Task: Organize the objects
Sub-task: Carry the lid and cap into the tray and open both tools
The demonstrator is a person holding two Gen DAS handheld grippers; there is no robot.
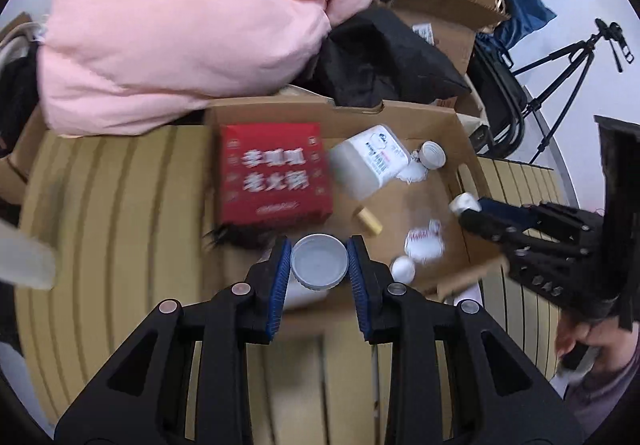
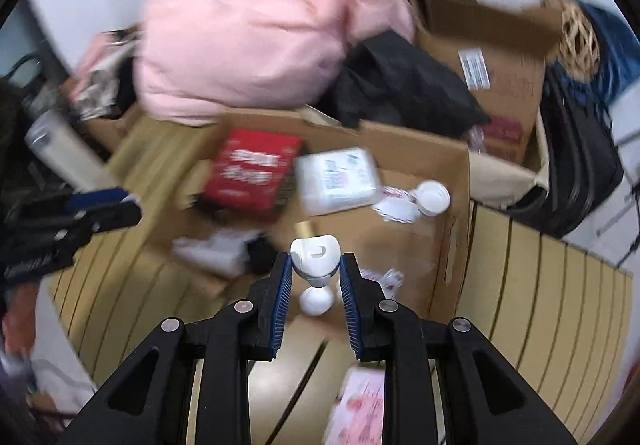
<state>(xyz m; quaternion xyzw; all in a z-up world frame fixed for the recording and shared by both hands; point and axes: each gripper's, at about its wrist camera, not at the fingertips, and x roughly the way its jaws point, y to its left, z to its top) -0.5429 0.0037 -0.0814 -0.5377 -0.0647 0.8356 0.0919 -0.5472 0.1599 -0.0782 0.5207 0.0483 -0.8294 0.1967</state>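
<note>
2 grippers pinch: left [image 1: 319, 263] round cap [image 1: 319, 261], right [image 2: 315, 267] white plastic piece [image 2: 315, 259].

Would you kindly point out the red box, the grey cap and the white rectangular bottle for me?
red box [image 1: 275, 173]: left wrist view, middle of its printed top.
grey cap [image 1: 319, 261]: left wrist view, hollow inside, between the jaws.
white rectangular bottle [image 2: 338, 181]: right wrist view, on its label.

Round grey plastic lid [image 1: 319, 261] open side up, clamped over the brown cardboard box [image 1: 452, 149]. Small white plastic cap piece [image 2: 315, 259] clamped too. Red printed carton [image 1: 275, 173] and white labelled plastic container [image 1: 370, 161] lie inside.
</note>
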